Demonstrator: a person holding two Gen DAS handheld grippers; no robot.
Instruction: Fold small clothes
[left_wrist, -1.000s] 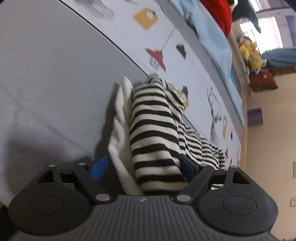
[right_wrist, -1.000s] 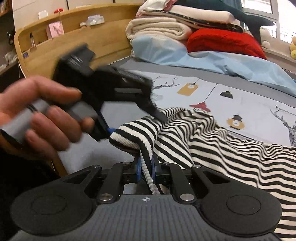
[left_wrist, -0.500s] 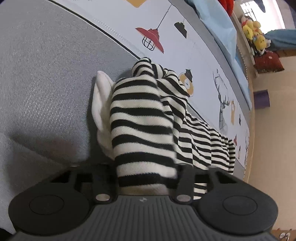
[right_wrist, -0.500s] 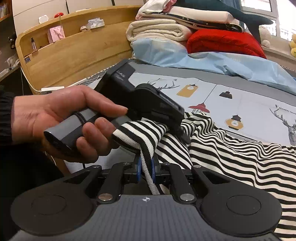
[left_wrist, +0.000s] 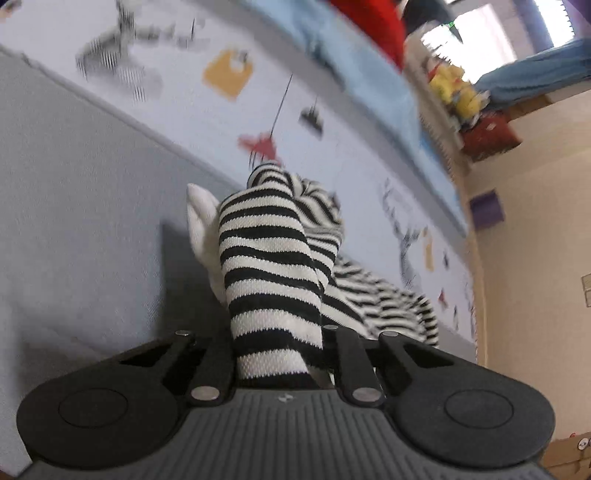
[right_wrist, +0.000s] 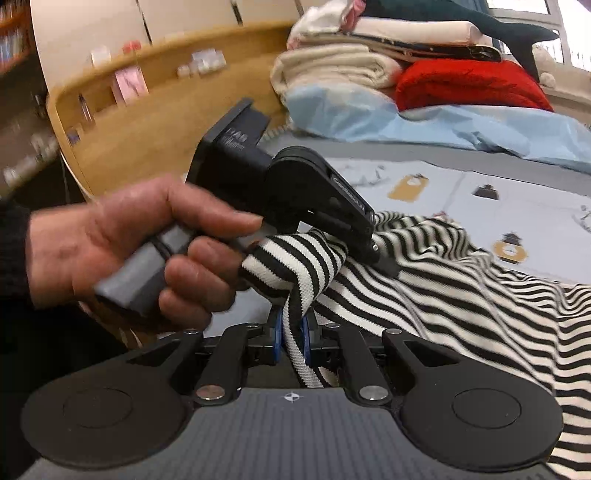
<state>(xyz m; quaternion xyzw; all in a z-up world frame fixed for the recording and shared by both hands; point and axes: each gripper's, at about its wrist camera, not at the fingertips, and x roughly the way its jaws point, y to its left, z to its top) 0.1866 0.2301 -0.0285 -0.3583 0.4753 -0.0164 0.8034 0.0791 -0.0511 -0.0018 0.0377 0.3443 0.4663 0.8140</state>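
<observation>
Both grippers hold the same end of the striped garment (right_wrist: 424, 295), side by side at its near edge. The garment's long axis runs away from them across the bed (right_wrist: 461, 184), toward the right in the right wrist view.

The right gripper (right_wrist: 291, 334) is clamped on a narrow banded edge that passes straight between its blue pads. The left gripper (left_wrist: 277, 350) is closing: a bunched striped fold fills the gap between its fingers (left_wrist: 218, 365), and its pads are hidden by the cloth.

The left hand (right_wrist: 140, 243) sits just beside the right gripper, so the two grip points are close together. The remaining fabric lies slack on the bed beyond them.
</observation>
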